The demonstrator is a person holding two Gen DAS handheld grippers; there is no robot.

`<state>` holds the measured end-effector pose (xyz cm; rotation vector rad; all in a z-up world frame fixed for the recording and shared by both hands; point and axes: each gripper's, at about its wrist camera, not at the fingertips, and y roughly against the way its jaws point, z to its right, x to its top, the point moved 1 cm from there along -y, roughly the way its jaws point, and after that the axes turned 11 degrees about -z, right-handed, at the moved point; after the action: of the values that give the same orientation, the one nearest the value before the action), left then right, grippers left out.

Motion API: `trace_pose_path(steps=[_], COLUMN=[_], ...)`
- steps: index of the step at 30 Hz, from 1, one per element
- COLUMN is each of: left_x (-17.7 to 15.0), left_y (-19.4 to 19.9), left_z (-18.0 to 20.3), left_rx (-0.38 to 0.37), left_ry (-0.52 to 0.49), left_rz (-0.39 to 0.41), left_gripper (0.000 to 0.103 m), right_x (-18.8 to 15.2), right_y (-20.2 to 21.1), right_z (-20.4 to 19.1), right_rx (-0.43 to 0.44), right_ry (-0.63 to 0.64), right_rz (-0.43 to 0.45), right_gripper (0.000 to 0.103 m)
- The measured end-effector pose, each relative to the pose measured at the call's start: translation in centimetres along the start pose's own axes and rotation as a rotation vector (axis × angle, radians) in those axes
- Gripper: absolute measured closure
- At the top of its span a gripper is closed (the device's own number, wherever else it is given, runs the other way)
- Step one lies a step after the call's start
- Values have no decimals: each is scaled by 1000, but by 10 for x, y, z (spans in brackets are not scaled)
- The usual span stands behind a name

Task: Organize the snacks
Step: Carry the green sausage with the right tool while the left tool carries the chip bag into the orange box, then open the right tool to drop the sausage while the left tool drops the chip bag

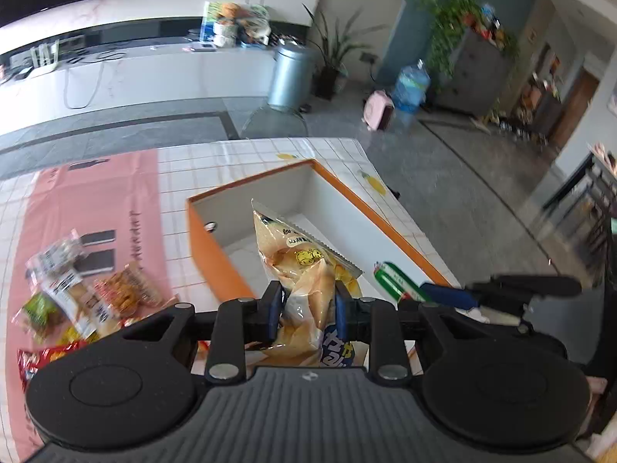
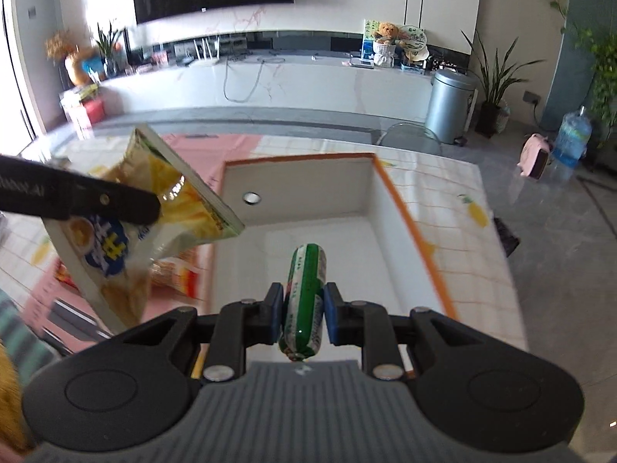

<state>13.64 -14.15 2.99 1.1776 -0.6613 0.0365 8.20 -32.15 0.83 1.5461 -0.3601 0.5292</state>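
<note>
My left gripper [image 1: 307, 303] is shut on a yellow chip bag [image 1: 304, 266] and holds it above the near edge of the orange box [image 1: 208, 247] with a white inside. My right gripper [image 2: 302, 306] is shut on a green-and-white sausage snack [image 2: 306, 293] and holds it over the box's open inside [image 2: 339, 231]. The chip bag [image 2: 154, 223] and the left gripper's finger [image 2: 96, 200] show at the left of the right wrist view. The green snack [image 1: 395, 281] and the right gripper's blue pad [image 1: 447, 295] show at the right of the left wrist view.
Several more snack packets [image 1: 77, 293] lie in a pile on the pink mat [image 1: 96, 200] left of the box. The table [image 1: 270, 154] has a white checked cloth; its far and right edges drop to the grey floor. A metal bin [image 2: 449, 110] stands beyond.
</note>
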Motion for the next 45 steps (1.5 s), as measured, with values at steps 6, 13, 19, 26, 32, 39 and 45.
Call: trace_pose_path(steps=[6,13,19,26,32,39,45], left_x=[15,17,13,9,7,4,4], left_y=[-40,-81,-109,-132,-147,-155,-160], left_z=[27,44,50,56,57,54,50], left_rx=[16,33,33,47,36,60,64], left_ry=[-103,-211,-251,-323,-333,-342,-332], left_rz=[-95,-200,-272,-336,-409,-455,-469], left_gripper=[73,73,73,73,72,70,63], right_x=[16,21,16,14,14,11,10], right_y=[-32,-76,-106,-125,-139,-150,-155], right_z=[39,59,62,61,59,54,51], right_rx=[-47,-63,-38,3,23,21,18], right_ry=[82,177,219,272,298,311,321], right_rz=[-76,-183,-251,-311,-388,-460,-501], right_gripper=[84,84,84,84,84,83,83])
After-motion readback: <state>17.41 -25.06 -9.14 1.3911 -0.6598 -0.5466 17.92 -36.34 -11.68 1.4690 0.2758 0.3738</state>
